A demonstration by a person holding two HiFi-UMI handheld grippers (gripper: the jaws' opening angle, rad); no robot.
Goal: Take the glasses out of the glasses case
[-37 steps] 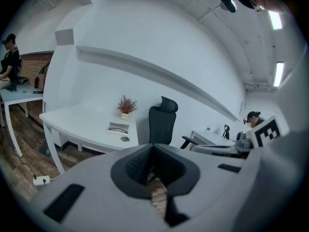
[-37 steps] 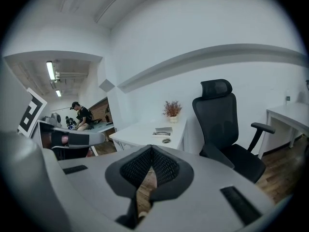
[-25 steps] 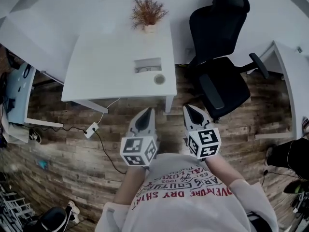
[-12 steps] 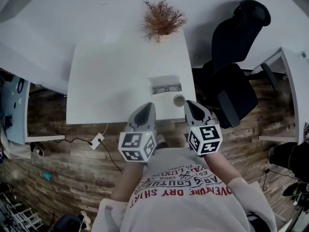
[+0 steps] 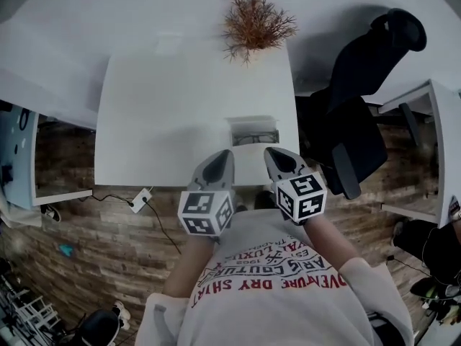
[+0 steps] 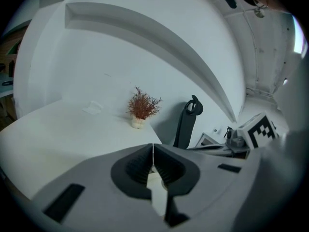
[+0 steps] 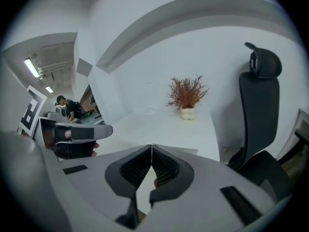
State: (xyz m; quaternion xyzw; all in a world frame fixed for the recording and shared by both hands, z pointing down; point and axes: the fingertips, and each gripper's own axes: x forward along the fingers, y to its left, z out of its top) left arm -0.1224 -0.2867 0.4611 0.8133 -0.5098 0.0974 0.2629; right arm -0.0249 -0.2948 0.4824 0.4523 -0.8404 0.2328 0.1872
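Observation:
On the white table [image 5: 166,121] an open white glasses case [image 5: 253,130] lies near the front right edge, with dark glasses showing inside it. My left gripper [image 5: 224,154] hovers over the table's front edge, just left of and in front of the case, jaws shut and empty. Right in front of the case my right gripper [image 5: 271,152] is also shut, with nothing between its fingers. The left gripper view shows the left gripper [image 6: 153,147] with its jaws meeting. The right gripper [image 7: 152,147] is closed the same way in its own view. Both gripper bodies hide the case in those views.
A dried reddish plant [image 5: 256,24] in a small pot stands at the table's far edge. A black office chair [image 5: 360,128] sits right of the table, beside another white desk [image 5: 439,135]. A power strip [image 5: 140,199] and cable lie on the wooden floor.
Both grippers have come forward from over the floor to the table's front edge, close to the case. A small round object beside the case is now covered by the right gripper.

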